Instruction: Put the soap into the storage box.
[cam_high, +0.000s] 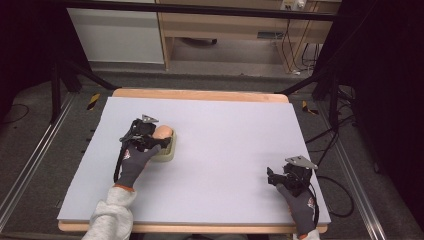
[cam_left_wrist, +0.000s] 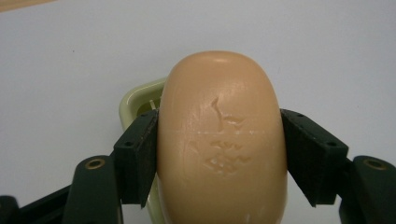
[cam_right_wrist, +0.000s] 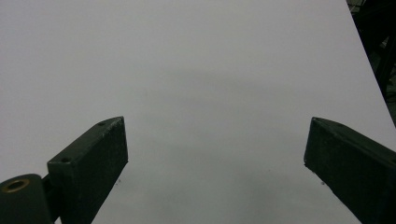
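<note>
A peach-coloured oval soap bar (cam_left_wrist: 222, 140) is clamped between the two black jaws of my left gripper (cam_left_wrist: 219, 154), which is shut on it. In the high view that soap bar (cam_high: 163, 132) sits over a pale green soap dish (cam_high: 169, 151) at the table's left-middle, with the left gripper (cam_high: 156, 140) right at it. A corner of the soap dish (cam_left_wrist: 135, 100) peeks out behind the bar. I cannot tell whether the bar rests in the dish or hangs just above it. My right gripper (cam_high: 270, 177) stands open near the front right, and the right gripper (cam_right_wrist: 215, 158) has only bare table between its jaws.
The table is covered by a pale grey-white sheet (cam_high: 225, 145) with a wooden rim (cam_high: 200, 94) at the far edge. Black stand legs (cam_high: 320, 75) and cables lie on the floor to the right. A wooden cabinet (cam_high: 235, 30) stands behind the table.
</note>
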